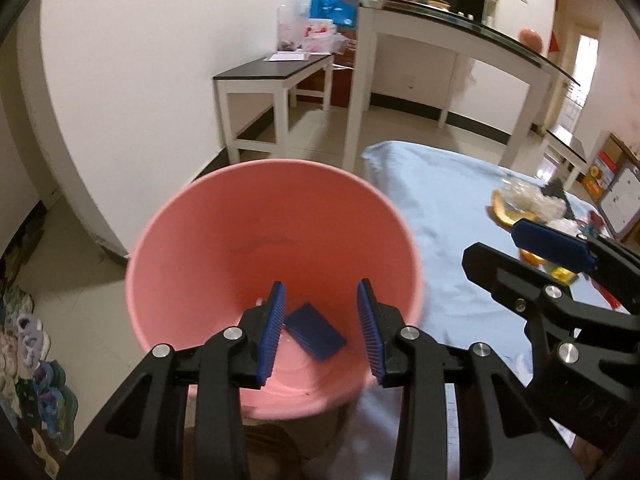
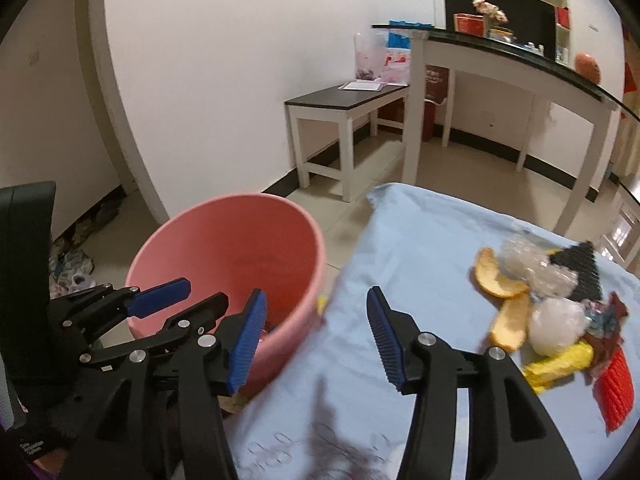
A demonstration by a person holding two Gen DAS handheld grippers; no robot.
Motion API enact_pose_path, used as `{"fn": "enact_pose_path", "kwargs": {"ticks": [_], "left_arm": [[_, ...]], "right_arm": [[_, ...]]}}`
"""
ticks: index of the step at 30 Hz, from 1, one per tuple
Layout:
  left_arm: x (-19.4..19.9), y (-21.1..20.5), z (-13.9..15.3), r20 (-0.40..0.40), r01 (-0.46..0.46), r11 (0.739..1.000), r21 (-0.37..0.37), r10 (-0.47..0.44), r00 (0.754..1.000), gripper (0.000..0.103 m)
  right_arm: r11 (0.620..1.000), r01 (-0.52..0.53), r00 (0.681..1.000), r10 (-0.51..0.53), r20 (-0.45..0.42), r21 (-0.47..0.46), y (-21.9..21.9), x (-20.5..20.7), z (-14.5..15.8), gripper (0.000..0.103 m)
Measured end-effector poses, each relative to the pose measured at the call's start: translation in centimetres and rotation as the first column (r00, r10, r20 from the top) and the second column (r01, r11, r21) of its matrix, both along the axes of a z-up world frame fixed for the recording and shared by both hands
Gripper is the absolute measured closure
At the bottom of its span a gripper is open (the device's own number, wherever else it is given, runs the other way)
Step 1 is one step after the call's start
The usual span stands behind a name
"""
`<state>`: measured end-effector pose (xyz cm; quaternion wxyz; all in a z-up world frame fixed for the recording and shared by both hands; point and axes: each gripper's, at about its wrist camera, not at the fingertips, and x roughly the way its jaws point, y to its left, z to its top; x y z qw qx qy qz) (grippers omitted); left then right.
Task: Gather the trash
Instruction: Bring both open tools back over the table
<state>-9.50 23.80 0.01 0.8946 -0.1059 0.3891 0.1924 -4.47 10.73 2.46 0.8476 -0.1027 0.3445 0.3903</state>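
Over the pink bucket [image 1: 256, 264] hangs the left gripper [image 1: 322, 328], its jaws spread wide with nothing between the blue pads. One dark blue flat piece [image 1: 316, 336] lies on the bucket's bottom, seen through the gap between the jaws and not touched by them. The bucket stands on the floor just beside the light-blue-covered bench [image 1: 452, 232], at 9 o'clock from the bench in the right wrist view.

The right gripper [image 2: 316, 340] sits above the near edge of that bench, its jaws also spread apart and empty, one pad over the bucket's rim and the other over the blue cloth.

A heap of trash lies on the cloth at 3 o'clock from the right gripper, well apart from it. In it can be counted two orange peels [image 2: 500, 280], two crumpled clear plastic wads [image 2: 556, 320], one black ridged triangle [image 2: 584, 268], one yellow wrapper [image 2: 560, 364] and one red ridged piece [image 2: 614, 392]; a dark, mixed-colour scrap [image 2: 608, 320] lies among them, too crumpled to tell what it is.
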Motion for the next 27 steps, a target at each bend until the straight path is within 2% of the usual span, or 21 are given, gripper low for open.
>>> {"fn": "enact_pose_path", "kwargs": {"ticks": [6, 10, 17, 27], "left_arm": [[1.6, -3.8, -0.2, -0.038, 0.092, 0.996, -0.017, -0.092, 0.995, 0.065], [2.9, -6.8, -0.6, -0.06, 0.159, 0.987, 0.0, -0.159, 0.985, 0.065], [5.6, -11.8, -1.1, -0.081, 0.264, 0.964, 0.012, -0.263, 0.962, 0.065], [8.0, -16.7, -1.6, -0.086, 0.354, 0.935, 0.002, -0.352, 0.932, 0.065]], "right_arm": [[0.997, 0.073, 0.997, -0.073, 0.0, -0.017, -4.4, 0.6, 0.1, 0.049], [0.989, 0.149, 0.989, -0.149, -0.007, -0.023, -8.2, 1.7, -0.3, 0.048], [0.958, 0.285, 0.958, -0.286, -0.036, -0.026, -15.4, 3.9, -1.2, 0.048], [0.921, 0.386, 0.921, -0.388, -0.032, -0.049, -21.4, 5.2, -2.0, 0.047]]}}
